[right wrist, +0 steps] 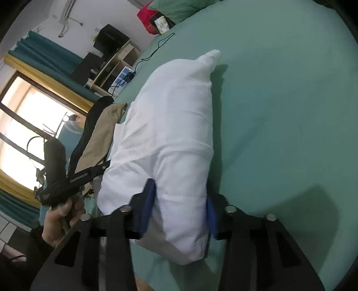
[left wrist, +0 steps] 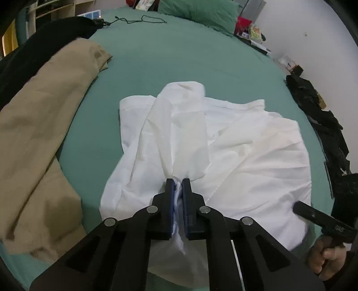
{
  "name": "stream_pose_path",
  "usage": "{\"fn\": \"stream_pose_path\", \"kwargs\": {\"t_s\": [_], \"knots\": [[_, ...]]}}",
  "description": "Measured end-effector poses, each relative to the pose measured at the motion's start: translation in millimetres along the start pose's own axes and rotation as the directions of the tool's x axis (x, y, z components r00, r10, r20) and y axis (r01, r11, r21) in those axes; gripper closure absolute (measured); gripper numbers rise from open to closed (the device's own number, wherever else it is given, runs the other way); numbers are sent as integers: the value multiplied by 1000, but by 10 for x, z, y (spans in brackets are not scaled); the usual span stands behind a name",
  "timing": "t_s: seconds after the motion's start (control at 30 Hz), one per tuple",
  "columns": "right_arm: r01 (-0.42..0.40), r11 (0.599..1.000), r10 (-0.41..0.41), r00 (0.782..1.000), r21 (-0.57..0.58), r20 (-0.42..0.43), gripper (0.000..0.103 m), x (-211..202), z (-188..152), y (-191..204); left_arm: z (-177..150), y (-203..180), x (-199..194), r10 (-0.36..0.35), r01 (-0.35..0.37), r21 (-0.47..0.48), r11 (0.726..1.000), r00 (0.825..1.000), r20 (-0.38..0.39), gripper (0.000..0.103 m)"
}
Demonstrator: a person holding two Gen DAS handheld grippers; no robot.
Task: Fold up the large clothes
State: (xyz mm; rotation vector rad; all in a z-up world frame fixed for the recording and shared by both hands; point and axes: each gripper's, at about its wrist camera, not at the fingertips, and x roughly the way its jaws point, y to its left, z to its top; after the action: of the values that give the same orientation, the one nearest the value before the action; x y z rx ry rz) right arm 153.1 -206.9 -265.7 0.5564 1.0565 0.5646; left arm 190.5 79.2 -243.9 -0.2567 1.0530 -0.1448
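A large white garment (left wrist: 235, 143) lies crumpled on the green bed sheet (left wrist: 179, 58). My left gripper (left wrist: 178, 182) is shut on a bunched edge of the garment near its front, the cloth pinched between the blue pads. In the right wrist view the white garment (right wrist: 170, 125) stretches away from me, and my right gripper (right wrist: 179, 192) has its jaws set wide around a thick fold of the cloth, with a blue pad (right wrist: 148, 201) on each side. The other gripper and the hand holding it show at the left (right wrist: 67, 181).
A tan garment (left wrist: 44, 125) and a black one (left wrist: 40, 44) lie at the bed's left. Black clothes (left wrist: 324, 125) lie along the right edge. A green pillow (left wrist: 201, 11), a black cable (left wrist: 138, 20) and small items sit at the far end. A window (right wrist: 22, 125) is at the left.
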Motion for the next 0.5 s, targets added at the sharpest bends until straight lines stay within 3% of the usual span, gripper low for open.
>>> {"fn": "stream_pose_path", "kwargs": {"t_s": [0.07, 0.2, 0.3, 0.5], "knots": [[7, 1000, -7, 1000, -9, -13, 82, -21, 5, 19, -41, -35, -70, -12, 12, -11, 1000, 1000, 19, 96], [97, 992, -99, 995, -84, -22, 85, -198, 6, 206, -113, -79, -231, -23, 26, -39, 999, 996, 83, 96], [136, 983, -139, 990, -123, -15, 85, -355, -61, 269, -233, -221, -368, 14, -15, 7, 1000, 992, 123, 96], [214, 967, -215, 977, -140, 9, 85, -786, -260, 93, -493, -490, -438, -52, 51, 19, 999, 995, 91, 96]]}}
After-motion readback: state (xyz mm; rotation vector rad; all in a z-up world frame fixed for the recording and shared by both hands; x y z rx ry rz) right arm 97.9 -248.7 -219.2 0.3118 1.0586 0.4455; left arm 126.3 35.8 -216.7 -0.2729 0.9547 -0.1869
